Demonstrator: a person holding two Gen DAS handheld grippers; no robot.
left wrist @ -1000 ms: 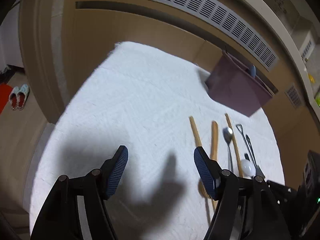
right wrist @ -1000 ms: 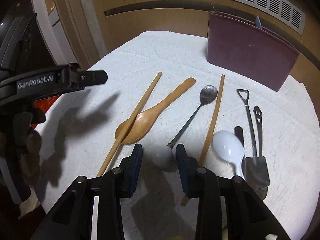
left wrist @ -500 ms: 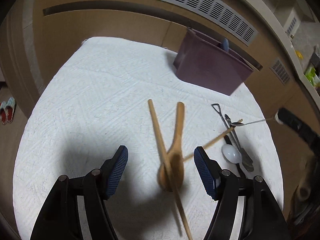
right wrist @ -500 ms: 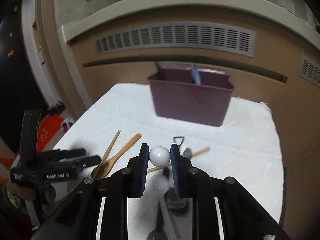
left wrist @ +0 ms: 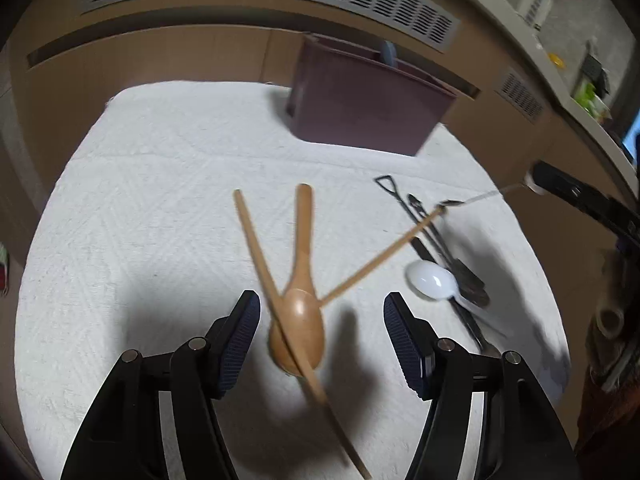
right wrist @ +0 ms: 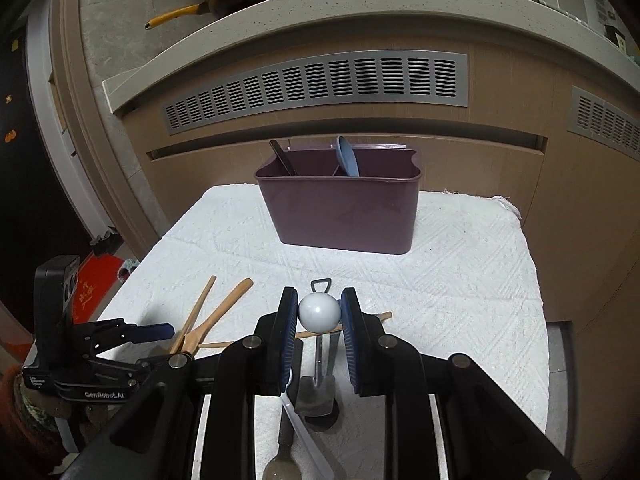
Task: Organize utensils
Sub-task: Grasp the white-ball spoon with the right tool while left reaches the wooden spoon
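Left wrist view: my left gripper (left wrist: 320,336) stands open over the wooden spoon (left wrist: 302,296), which lies on the white cloth (left wrist: 140,200) with a chopstick (left wrist: 276,292) crossing its bowl; I judge the chopstick should be cleared before closing.

Right wrist view: my right gripper (right wrist: 319,316) clamps the white ball end (right wrist: 319,312) of a metal spoon, lifted. The maroon caddy (right wrist: 340,208) ahead holds a dark utensil (right wrist: 282,158) and a blue spoon (right wrist: 348,156), apparently in separate compartments. I should lower it handle-first.
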